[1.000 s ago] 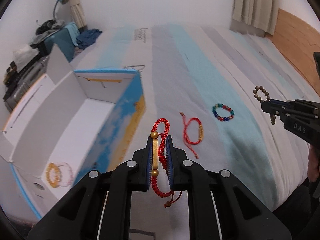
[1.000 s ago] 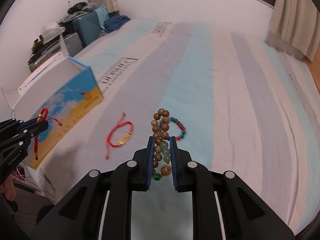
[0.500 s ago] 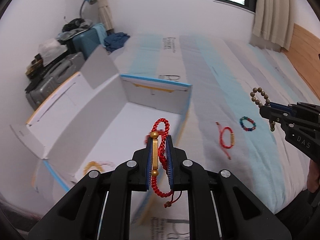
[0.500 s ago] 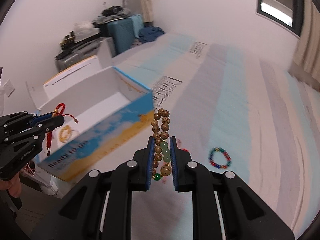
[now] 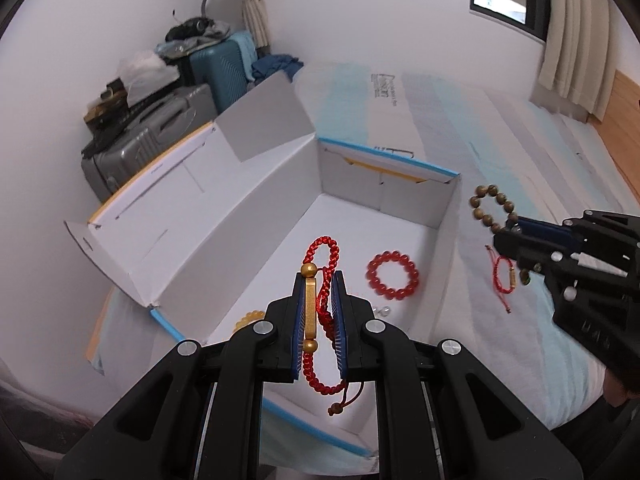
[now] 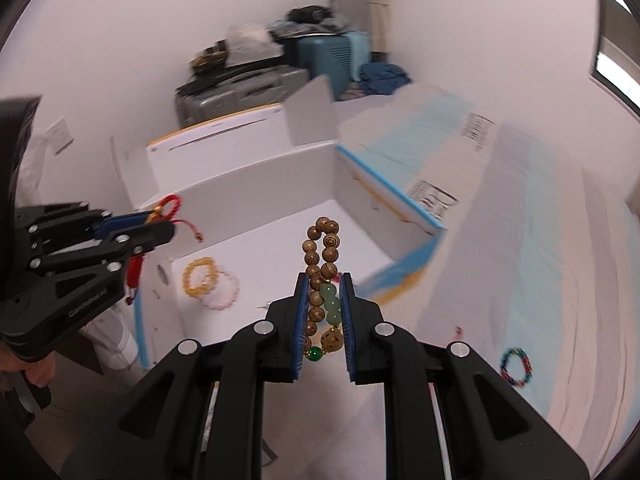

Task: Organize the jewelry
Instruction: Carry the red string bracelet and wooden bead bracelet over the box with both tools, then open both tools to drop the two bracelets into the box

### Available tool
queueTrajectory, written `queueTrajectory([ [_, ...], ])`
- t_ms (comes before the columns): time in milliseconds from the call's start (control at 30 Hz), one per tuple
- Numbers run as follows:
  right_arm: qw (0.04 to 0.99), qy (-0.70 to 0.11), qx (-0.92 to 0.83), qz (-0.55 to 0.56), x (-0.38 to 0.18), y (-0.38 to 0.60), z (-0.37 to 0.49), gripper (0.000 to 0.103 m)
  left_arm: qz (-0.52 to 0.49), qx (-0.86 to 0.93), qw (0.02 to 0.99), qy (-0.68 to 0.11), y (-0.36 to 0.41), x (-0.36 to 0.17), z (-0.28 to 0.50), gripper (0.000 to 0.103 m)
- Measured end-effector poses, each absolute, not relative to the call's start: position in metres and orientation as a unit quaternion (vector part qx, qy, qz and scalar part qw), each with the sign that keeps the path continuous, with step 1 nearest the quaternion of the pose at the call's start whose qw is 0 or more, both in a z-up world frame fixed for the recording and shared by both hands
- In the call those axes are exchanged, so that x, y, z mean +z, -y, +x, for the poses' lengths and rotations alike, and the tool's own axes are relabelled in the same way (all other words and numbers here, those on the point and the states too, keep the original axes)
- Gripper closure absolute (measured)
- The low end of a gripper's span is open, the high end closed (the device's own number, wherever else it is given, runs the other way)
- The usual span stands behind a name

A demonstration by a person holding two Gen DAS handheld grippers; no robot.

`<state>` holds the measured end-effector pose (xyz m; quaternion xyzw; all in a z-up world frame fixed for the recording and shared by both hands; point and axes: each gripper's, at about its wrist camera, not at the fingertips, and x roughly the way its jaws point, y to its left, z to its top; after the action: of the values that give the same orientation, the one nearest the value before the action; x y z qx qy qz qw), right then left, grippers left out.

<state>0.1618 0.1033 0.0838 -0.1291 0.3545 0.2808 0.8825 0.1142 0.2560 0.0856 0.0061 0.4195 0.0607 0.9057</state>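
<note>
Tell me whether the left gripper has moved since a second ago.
Yes. The left gripper, shut on the red cord bracelet, was over the striped bedcover beside the white box; now it hangs over the box's open interior, so it has moved toward the box.

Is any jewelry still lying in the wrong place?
Yes. A red cord bracelet and a multicolored bead bracelet lie loose on the bed, outside the box. The other loose bracelets already sit inside it.

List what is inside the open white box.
Inside the white box: a red bead bracelet, a yellow bead bracelet and a pale pink one. The near floor is hidden behind the left gripper.
</note>
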Motion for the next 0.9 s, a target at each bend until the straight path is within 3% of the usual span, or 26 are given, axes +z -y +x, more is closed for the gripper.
queueTrajectory([
  [400,0.819,-0.419,0.327,-0.216,0.037,-0.173,0.192,0.089,-0.007,0.047,0.874,-0.483,-0.293,0.047,0.144,0.091],
  [900,0.747,-0.532,0.312,-0.248,-0.03,-0.201,0.241,0.088,-0.008,0.023,0.817,-0.576,-0.309,-0.015,0.188,0.091],
])
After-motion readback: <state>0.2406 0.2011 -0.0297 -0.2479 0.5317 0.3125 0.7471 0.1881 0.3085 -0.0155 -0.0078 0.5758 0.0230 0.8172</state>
